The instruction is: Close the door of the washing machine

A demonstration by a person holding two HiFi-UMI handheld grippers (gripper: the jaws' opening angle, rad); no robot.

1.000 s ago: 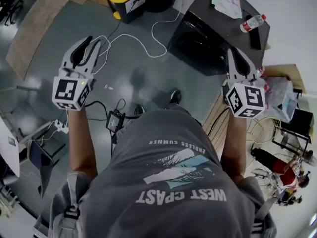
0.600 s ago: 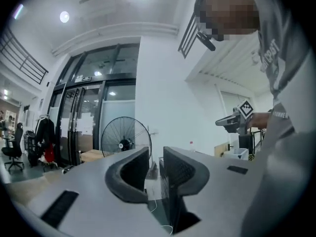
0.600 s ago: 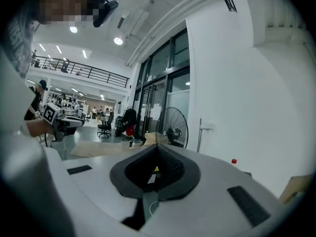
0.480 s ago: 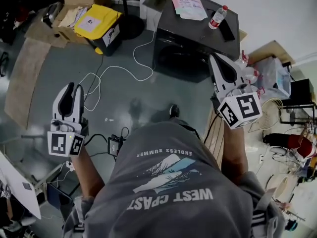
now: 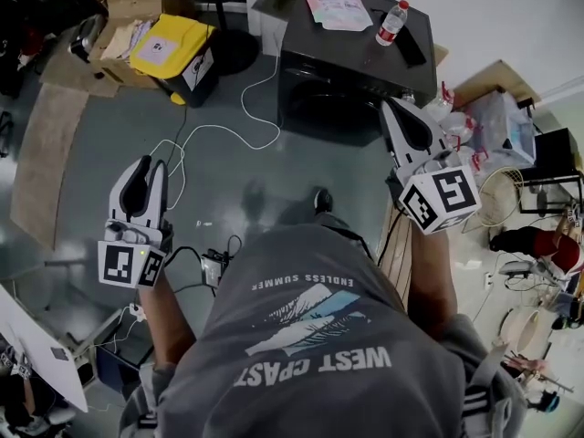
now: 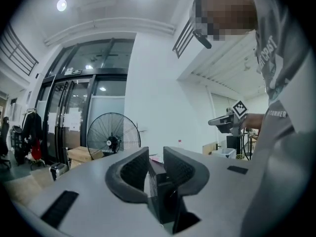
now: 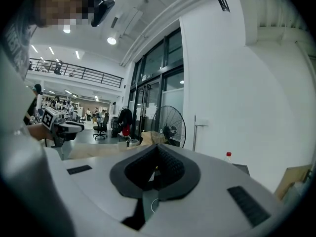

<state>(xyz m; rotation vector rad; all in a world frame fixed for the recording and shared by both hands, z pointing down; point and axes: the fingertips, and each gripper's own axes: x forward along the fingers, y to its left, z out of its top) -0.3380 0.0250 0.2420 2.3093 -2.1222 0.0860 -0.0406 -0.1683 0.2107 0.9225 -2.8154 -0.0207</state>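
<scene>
The dark washing machine [image 5: 351, 67] stands at the top centre of the head view, seen from above. Its round door [image 5: 330, 109] looks flat against the front; whether it is latched I cannot tell. My right gripper [image 5: 391, 108] hangs in the air just in front of the machine's right corner, jaws shut and empty. My left gripper [image 5: 151, 164] is held over the floor well to the left of the machine, its jaws a narrow gap apart with nothing between them. In the left gripper view the machine [image 6: 158, 174] shows far off through that gap.
Papers [image 5: 336, 7], a plastic bottle [image 5: 391, 23] and a dark remote lie on the machine's top. White cables [image 5: 239, 117] trail over the floor. A yellow-lidded bin [image 5: 173, 48] and boxes stand at the left, bags [image 5: 497, 126] at the right. A standing fan [image 6: 113, 136] is behind.
The head view has swung so the whole top of the machine shows. Both grippers have shifted with it, the left one lower in view. The left jaws stand closer together than before.
</scene>
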